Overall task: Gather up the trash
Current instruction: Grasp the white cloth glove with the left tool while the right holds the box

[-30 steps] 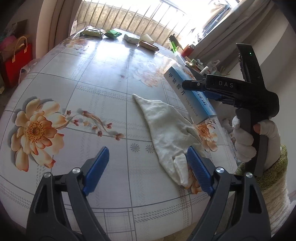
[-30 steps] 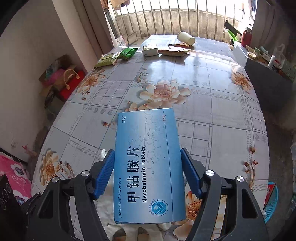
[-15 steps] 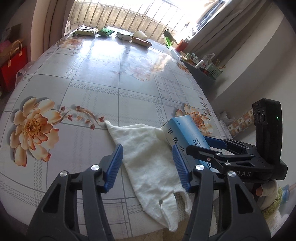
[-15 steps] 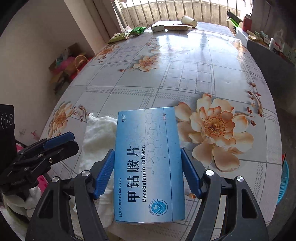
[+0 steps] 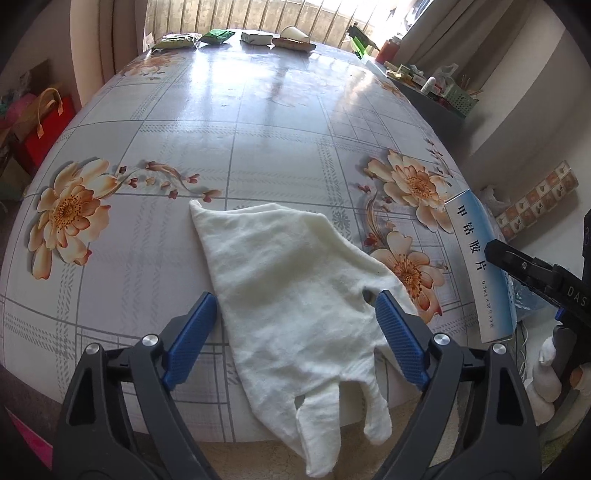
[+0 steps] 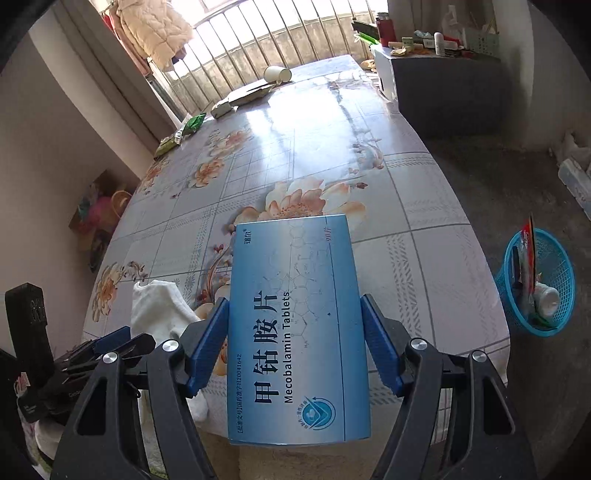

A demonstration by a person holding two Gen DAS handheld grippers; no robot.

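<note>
The left claw stands spread wide over the near edge of the table, its blue pads on either side of a crumpled white cloth glove and not pressing it; its jaws have just been opening. The glove lies flat on the flowered tablecloth with its fingers hanging over the table's near edge.

The right claw pinches a flat blue cardboard box of tablets by its two long sides, holding it in the air above the near right corner of the table. In the left wrist view the same box shows edge-on at the right, off the table's rim.

On the floor to the right of the table stands a round blue plastic mesh basket. Inside it lie a white bottle on its side and a red wrapper standing upright; what else is in it I cannot tell.

At the far end of the table lie two green packets, a small pale box, a flat brown carton and a tipped white paper cup, close together in a row.
</note>
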